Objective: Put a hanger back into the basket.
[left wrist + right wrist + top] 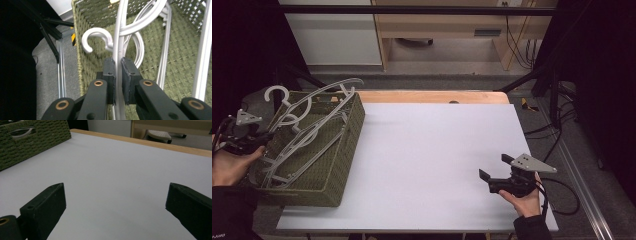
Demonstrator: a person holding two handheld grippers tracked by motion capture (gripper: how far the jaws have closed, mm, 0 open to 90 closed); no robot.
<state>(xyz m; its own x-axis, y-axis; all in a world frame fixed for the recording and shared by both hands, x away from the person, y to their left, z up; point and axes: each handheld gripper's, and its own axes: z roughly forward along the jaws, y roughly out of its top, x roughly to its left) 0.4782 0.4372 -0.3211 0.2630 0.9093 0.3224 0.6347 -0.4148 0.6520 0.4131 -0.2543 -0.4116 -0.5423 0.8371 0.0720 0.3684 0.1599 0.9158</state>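
Note:
A green woven basket (343, 165) stands at the table's left edge with several white plastic hangers (307, 131) piled in it. My left gripper (266, 134) reaches over the basket's left rim and is shut on the thin bar of one white hanger (118, 53), pads pressed on both sides. A hook (96, 37) of another hanger curls just beyond the jaws. My right gripper (494, 169) rests low over the white table (432, 150) at the front right, jaws wide open with nothing between them.
The basket's side (30, 143) with a handle slot stands far left in the right gripper view. A wooden strip (432, 96) edges the table's far side. Black frame bars and cables (557, 135) lie off the right edge.

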